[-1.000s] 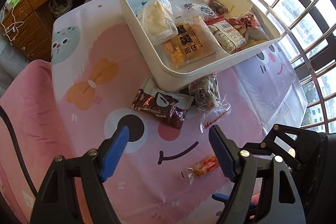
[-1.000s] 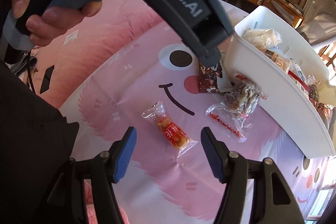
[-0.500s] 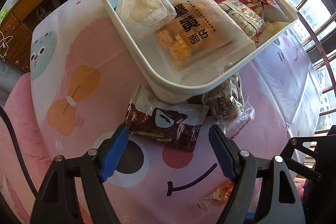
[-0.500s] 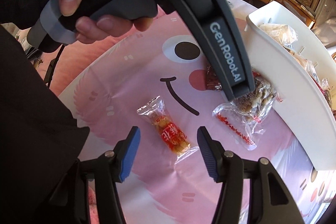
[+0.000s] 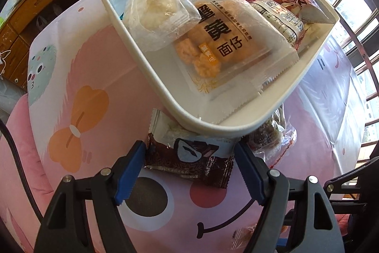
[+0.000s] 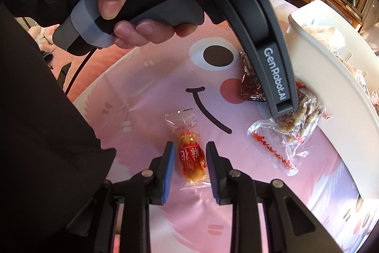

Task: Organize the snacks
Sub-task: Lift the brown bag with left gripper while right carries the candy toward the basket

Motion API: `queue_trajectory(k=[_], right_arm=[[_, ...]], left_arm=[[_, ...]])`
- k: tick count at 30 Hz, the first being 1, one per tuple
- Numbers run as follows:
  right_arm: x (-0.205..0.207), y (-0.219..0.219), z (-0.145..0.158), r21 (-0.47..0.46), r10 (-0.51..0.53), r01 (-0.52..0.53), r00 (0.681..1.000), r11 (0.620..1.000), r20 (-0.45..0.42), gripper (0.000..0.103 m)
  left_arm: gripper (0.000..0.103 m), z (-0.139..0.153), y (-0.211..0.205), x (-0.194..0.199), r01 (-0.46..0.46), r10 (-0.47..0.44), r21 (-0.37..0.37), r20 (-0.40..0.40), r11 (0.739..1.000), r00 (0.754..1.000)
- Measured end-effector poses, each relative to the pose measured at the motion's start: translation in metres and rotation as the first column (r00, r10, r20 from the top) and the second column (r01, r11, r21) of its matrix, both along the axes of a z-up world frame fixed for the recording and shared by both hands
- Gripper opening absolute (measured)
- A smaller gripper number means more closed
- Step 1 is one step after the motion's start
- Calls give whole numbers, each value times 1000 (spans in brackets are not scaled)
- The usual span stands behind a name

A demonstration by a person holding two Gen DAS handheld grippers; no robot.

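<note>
A white bin [image 5: 156, 77] holds several snack packs, also seen at the right of the right wrist view [image 6: 331, 77]. A dark brown snack pack [image 5: 189, 158] lies on the pink tablecloth against the bin's front wall. My left gripper [image 5: 189, 167] is open, its blue fingers on either side of that pack. A small red-and-orange snack packet [image 6: 190, 155] lies on the cloth. My right gripper [image 6: 189, 165] has narrowed around it, fingers close on both sides; contact is unclear. A clear bag of brown snacks [image 6: 298, 120] lies by the bin.
The left gripper's handle and the hand holding it [image 6: 123, 25] fill the top of the right wrist view. Wooden drawers [image 5: 35, 6] stand at the far left, and window bars [image 5: 360, 23] at the right. The table edge curves at the left.
My left gripper moved forward until its fingers straddle the brown pack. My right gripper moved down onto the red packet and its fingers closed in from wide open.
</note>
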State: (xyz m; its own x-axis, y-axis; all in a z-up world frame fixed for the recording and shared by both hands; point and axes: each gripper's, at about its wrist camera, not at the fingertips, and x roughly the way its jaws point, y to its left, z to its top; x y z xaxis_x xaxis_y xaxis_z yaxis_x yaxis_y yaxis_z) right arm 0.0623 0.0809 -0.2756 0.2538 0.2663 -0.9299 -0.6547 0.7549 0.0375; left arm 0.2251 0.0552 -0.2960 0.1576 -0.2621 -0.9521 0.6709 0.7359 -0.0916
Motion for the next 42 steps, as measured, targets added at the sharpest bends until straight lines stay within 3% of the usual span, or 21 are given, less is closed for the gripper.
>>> queue_trajectory(k=[11,14,21,27,31,35,42], right_arm=[[6,-8,2,10,-22,22,1000,1000,-21,22],[9,-11,2,11,-30,30,999,999,-26,22],[12,-15,3,5,-49,50,999,999,-18,22],[8,-19,11,5,-99,99,995,995,-11,22],[2,-21,14,10,-142,142,990,990,-10,22],[-2,-24,17,6,-179,179,984,984,-2,22],[-11,-36,15,-1,-266,266,964,964,10,22]], left_arm=[[60,1,4,-10,52,-52,-27,25,998,998],[44,5,9,-11,32,-31,-58,14,998,999],[39,7,19,-11,0,0,-76,-1,997,1000],[42,8,23,-17,-34,31,-86,-33,996,999],[66,8,25,-16,-46,43,-86,-33,995,999],[75,9,28,-11,-52,48,-79,-49,996,998],[76,5,29,-8,-64,61,-66,-47,996,997]])
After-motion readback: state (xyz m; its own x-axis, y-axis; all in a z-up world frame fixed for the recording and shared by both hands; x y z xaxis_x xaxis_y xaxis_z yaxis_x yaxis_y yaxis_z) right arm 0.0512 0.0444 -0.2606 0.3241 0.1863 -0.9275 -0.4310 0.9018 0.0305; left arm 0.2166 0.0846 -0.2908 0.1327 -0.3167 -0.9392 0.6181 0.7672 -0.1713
